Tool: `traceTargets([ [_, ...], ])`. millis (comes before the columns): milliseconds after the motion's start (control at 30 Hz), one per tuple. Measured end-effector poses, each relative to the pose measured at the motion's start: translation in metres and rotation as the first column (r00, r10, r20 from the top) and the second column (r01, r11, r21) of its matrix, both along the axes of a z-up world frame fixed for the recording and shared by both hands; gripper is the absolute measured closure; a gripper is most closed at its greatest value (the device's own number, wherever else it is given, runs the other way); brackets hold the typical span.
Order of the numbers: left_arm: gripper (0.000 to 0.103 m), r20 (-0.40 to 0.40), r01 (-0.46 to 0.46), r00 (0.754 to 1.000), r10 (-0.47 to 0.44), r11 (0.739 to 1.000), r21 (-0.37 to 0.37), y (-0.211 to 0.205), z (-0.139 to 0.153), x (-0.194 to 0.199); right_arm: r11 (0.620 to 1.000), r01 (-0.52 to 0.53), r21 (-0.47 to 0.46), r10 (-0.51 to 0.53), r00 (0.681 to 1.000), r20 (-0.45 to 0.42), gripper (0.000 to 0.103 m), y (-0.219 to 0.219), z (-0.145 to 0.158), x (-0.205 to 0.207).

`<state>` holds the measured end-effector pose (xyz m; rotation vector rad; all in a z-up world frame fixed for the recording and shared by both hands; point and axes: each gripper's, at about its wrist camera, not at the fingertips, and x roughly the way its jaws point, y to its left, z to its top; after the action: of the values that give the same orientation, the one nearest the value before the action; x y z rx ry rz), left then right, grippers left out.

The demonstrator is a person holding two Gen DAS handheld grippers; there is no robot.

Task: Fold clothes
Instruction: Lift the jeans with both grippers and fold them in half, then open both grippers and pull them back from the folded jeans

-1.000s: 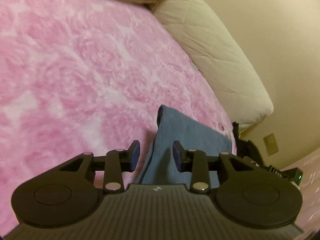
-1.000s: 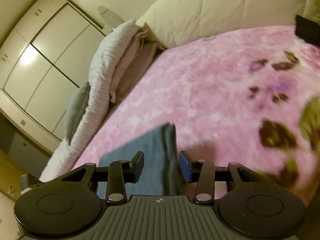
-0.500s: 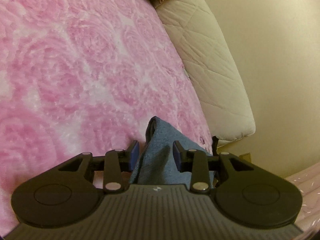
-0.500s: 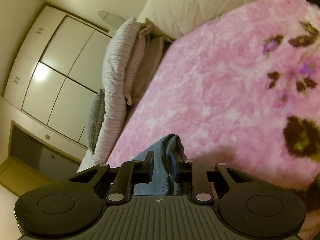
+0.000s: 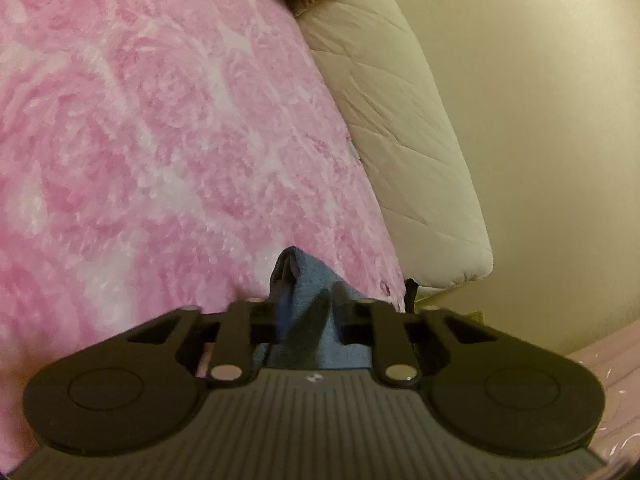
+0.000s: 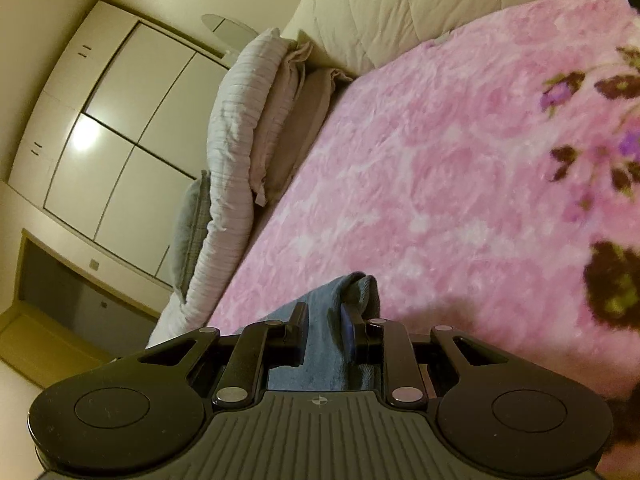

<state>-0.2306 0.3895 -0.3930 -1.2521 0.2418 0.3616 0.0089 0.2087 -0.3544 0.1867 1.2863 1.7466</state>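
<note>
A blue garment (image 5: 310,280) lies bunched on the pink floral blanket (image 5: 160,140). In the left wrist view one end rises between my fingers, and my left gripper (image 5: 310,306) is shut on that fold, its fingertips blurred. In the right wrist view the other end of the blue garment (image 6: 354,286) stands up as a rolled edge, and my right gripper (image 6: 324,322) is shut on it. The rest of the garment is hidden under both gripper bodies.
The pink blanket (image 6: 440,180) covers the bed. A cream quilt (image 5: 400,128) is heaped along the wall side, also seen as a cream quilt (image 6: 400,12). Stacked pillows (image 6: 244,120) lie at the bed's head. White wardrobe doors (image 6: 120,120) stand beyond.
Both grippers went from open around the blue garment to shut on it, the right first, then the left. Both views have shifted and the garment edge is bunched up higher.
</note>
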Motion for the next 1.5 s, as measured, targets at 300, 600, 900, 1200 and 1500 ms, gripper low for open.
traceTargets([
  [300, 0.101, -0.037, 0.075, 0.997, -0.069, 0.97, 0.233, -0.004, 0.025, 0.007, 0.998, 0.01, 0.06, -0.022, 0.979, 0.203, 0.103, -0.008, 0.009, -0.014],
  [600, 0.103, -0.447, 0.154, 0.885, 0.126, 0.828, 0.539, -0.022, 0.012, 0.038, 0.997, 0.075, 0.018, -0.076, 0.909, 0.41, 0.103, -0.014, -0.011, -0.045],
  [900, 0.103, -0.367, 0.033, 0.918, 0.148, 0.897, 0.442, -0.023, 0.024, 0.013, 0.977, 0.12, 0.177, -0.206, 0.752, 0.627, 0.102, -0.037, 0.039, -0.082],
  [1200, 0.098, -0.529, 0.106, 0.839, 0.129, 0.914, 0.391, -0.022, -0.004, 0.07, 0.996, -0.027, 0.083, -0.045, 0.657, 0.753, 0.102, 0.0, -0.017, -0.11],
  [1500, 0.103, -0.431, 0.017, 0.878, 0.209, 0.885, 0.465, -0.047, 0.032, 0.037, 0.994, 0.093, 0.064, -0.113, 0.805, 0.583, 0.102, -0.01, 0.01, -0.071],
])
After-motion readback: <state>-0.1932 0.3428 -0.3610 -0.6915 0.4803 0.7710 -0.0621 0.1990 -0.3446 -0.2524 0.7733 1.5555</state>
